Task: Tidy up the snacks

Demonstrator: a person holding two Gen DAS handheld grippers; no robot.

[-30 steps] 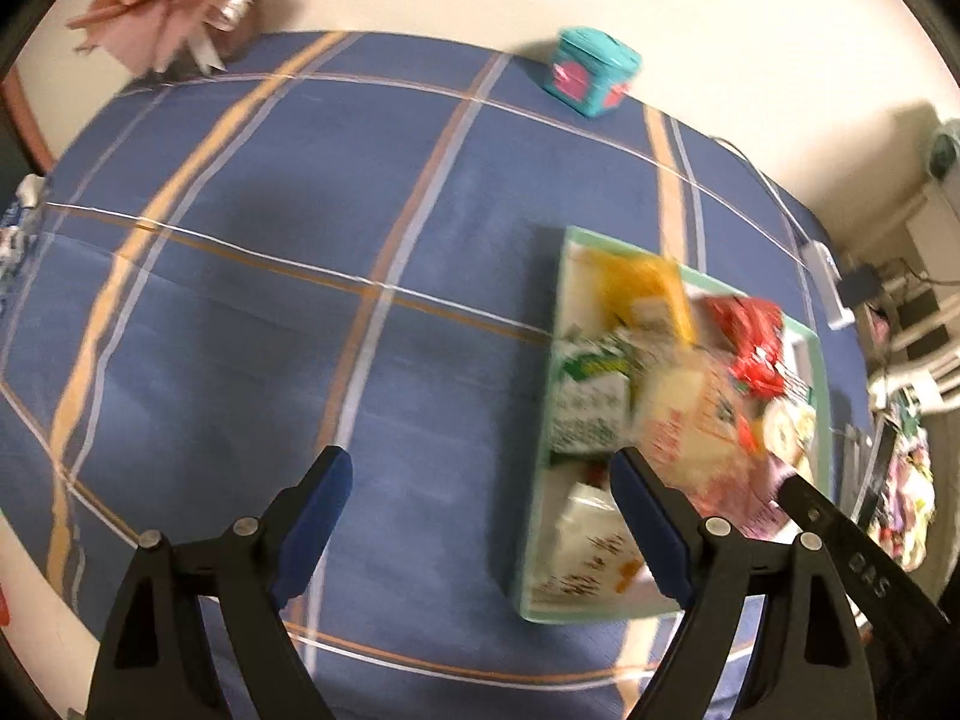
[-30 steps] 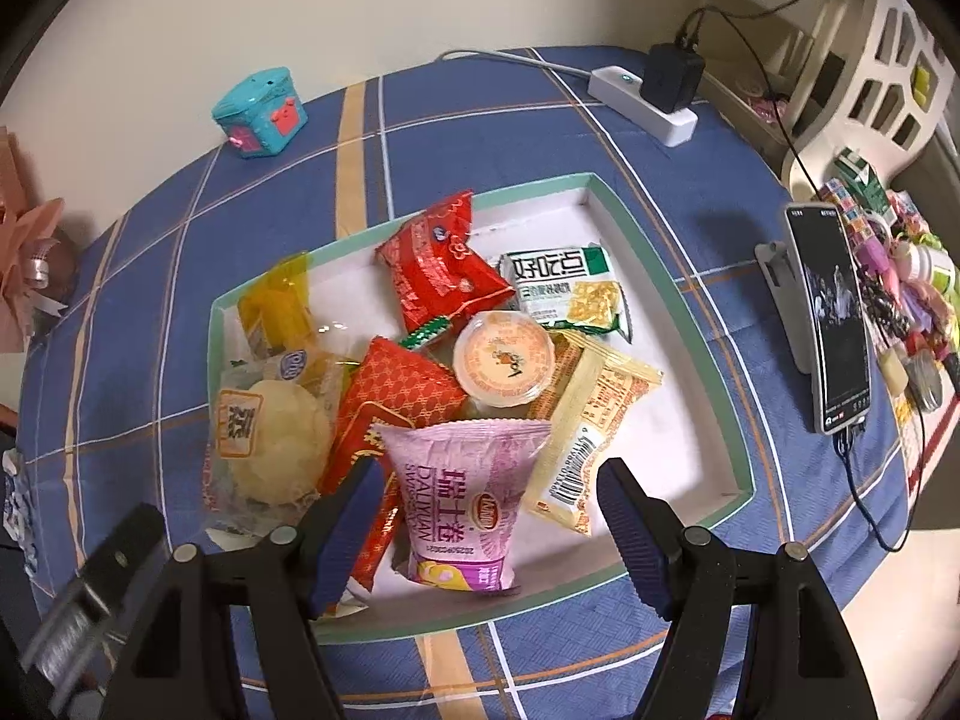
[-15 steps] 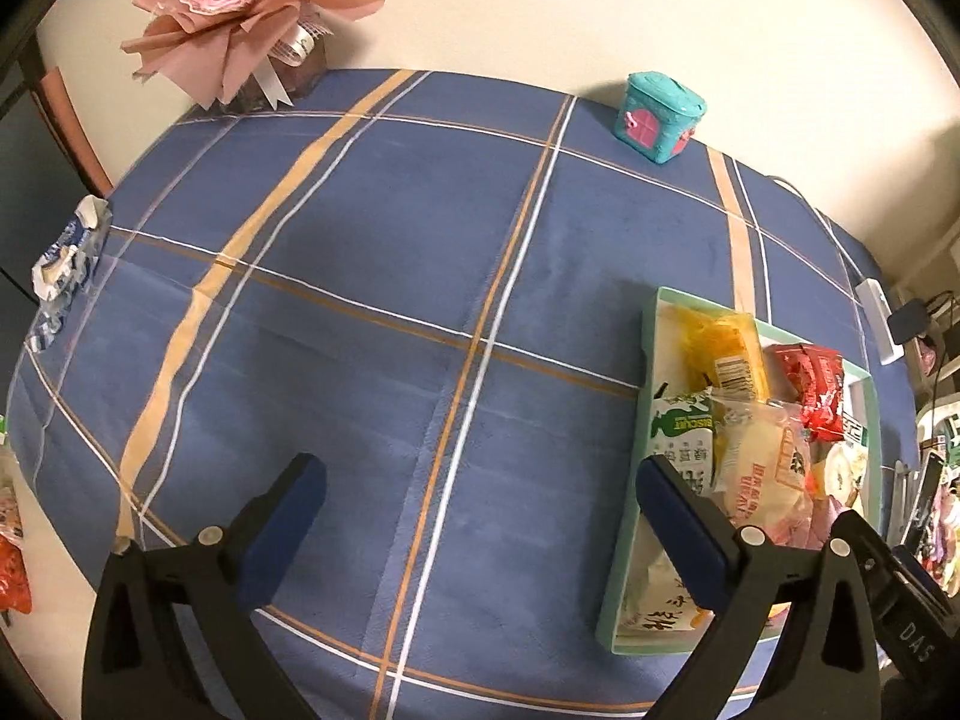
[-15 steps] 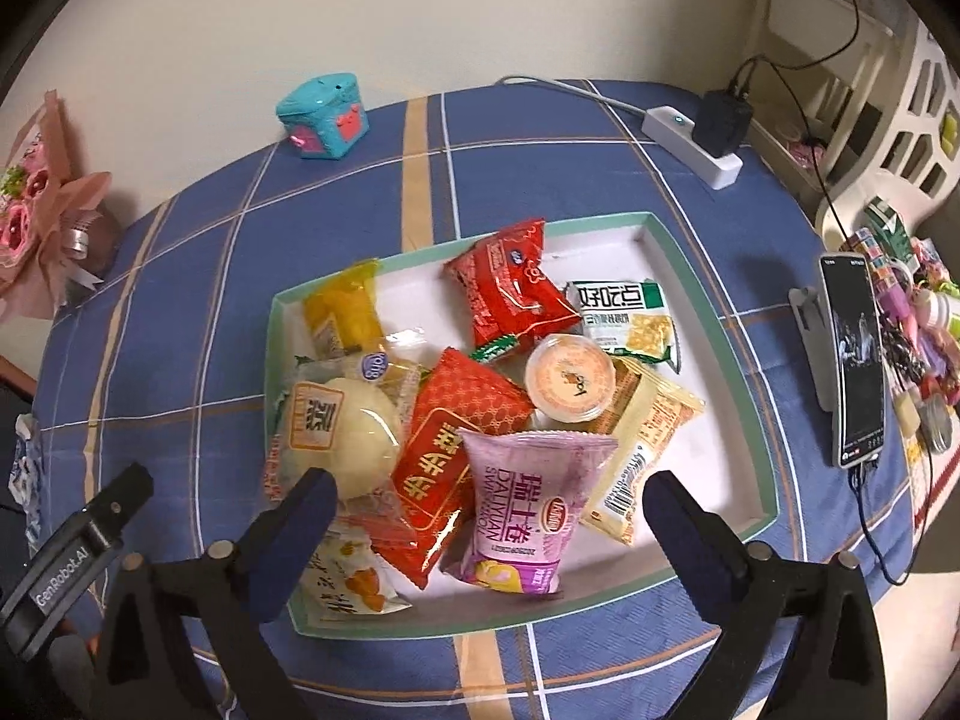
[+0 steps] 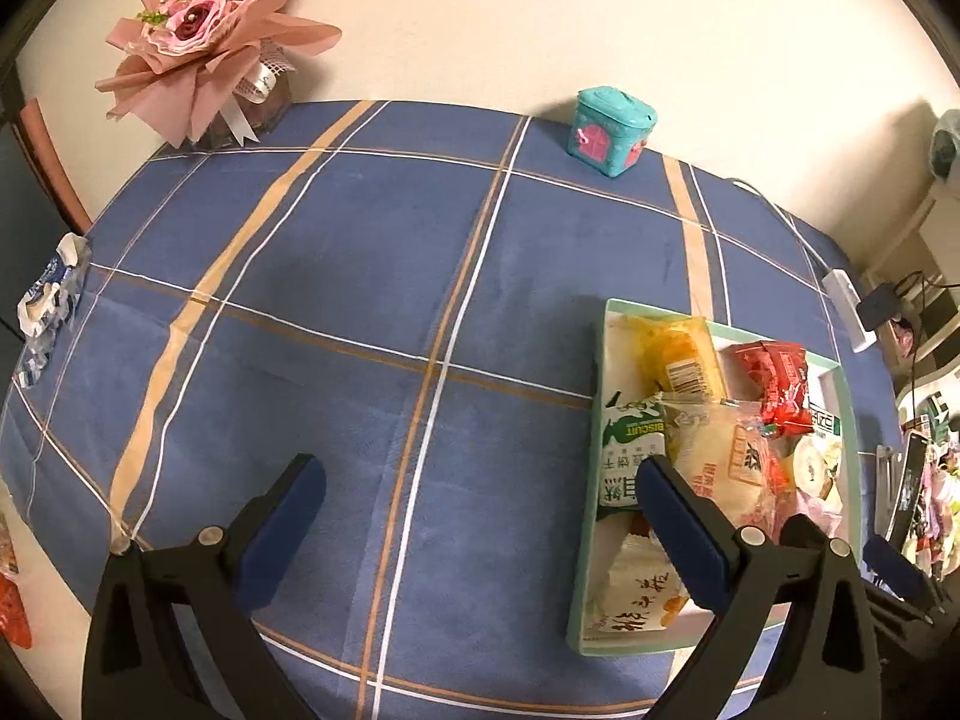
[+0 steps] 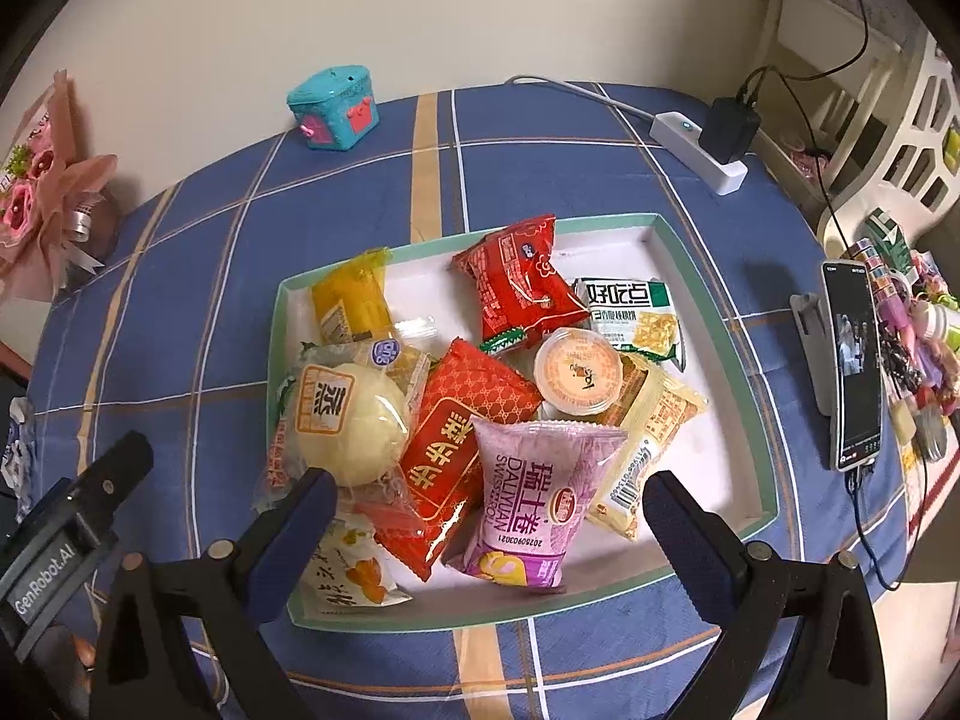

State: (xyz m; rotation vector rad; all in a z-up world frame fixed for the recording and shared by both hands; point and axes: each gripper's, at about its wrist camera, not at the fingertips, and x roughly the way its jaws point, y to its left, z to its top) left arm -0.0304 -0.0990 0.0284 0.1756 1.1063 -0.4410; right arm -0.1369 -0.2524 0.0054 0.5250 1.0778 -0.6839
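A green-rimmed white tray (image 6: pixel 708 276) on the blue plaid tablecloth holds several snack packs: a purple Swiss roll pack (image 6: pixel 534 498), a red pack (image 6: pixel 462 438), a round bun pack (image 6: pixel 348 420), a jelly cup (image 6: pixel 579 369), a yellow pack (image 6: pixel 351 300). My right gripper (image 6: pixel 486 516) is open and empty, held above the tray's near edge over the purple pack. My left gripper (image 5: pixel 480 498) is open and empty above bare cloth left of the tray (image 5: pixel 600 360); its right finger overlaps the tray's left side.
A teal toy box (image 5: pixel 612 129) and a pink bouquet (image 5: pixel 210 36) stand at the table's far edge. A power strip (image 6: pixel 702 150) with a charger and a phone on a stand (image 6: pixel 852 360) lie right of the tray. Crumpled wrapper (image 5: pixel 48 300) at the far left.
Both grippers have pulled back and up, so more of the table shows. Both jaws have opened wider. The snacks in the tray have not moved.
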